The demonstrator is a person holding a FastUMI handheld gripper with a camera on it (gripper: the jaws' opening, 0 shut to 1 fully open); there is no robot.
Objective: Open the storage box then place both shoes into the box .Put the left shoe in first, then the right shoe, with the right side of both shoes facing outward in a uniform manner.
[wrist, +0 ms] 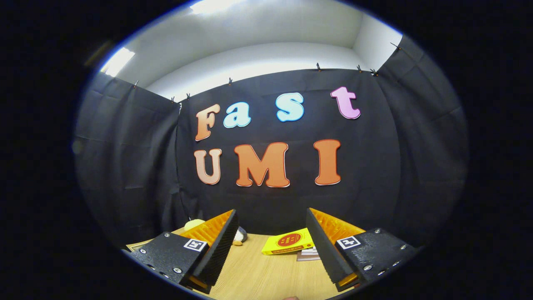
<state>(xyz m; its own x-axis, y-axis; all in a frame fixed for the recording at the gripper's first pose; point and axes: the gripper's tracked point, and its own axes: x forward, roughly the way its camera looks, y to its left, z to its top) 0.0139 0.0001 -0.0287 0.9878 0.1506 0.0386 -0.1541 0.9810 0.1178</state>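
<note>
My gripper [271, 221] is held up above a wooden table [266, 271] and points at the black cloth wall of the booth. Its two fingers stand wide apart, open, with nothing between them. Bare tabletop lies between and below the fingers.
A yellow packet with a red round mark [287, 242] lies on the table beyond the fingers, beside the right finger, with a small flat white and brown item [308, 254] just below it. Behind the left finger peek a pale yellow rounded thing [193, 224] and a small grey-white object [240, 236].
</note>
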